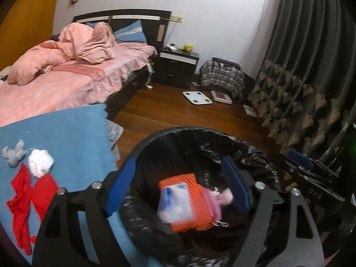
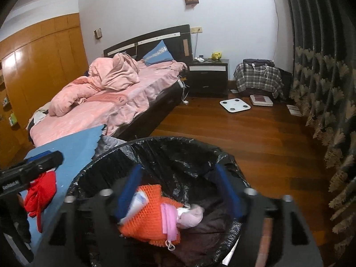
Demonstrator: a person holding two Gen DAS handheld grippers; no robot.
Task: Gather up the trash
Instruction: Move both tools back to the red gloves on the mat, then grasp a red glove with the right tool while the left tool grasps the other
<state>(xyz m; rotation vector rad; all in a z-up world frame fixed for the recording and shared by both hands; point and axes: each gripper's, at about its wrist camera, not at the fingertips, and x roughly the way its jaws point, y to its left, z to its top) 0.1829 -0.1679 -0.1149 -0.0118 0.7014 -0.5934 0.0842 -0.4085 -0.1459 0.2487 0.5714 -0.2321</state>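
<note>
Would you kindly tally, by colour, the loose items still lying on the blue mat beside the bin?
Grey: 1, crumpled grey scrap
White: 1, white paper wad
Red: 1, red cloth
Total: 3 on the blue mat, all outside the black-lined bin.

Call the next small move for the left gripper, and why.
Probably swing the left gripper left to the white crumpled wad on the blue mat. Its jaws stand open over the black-lined bin with nothing pinched, and the orange knit piece and plastic packet already lie inside. The wad, a grey scrap and red cloth remain outside.
</note>
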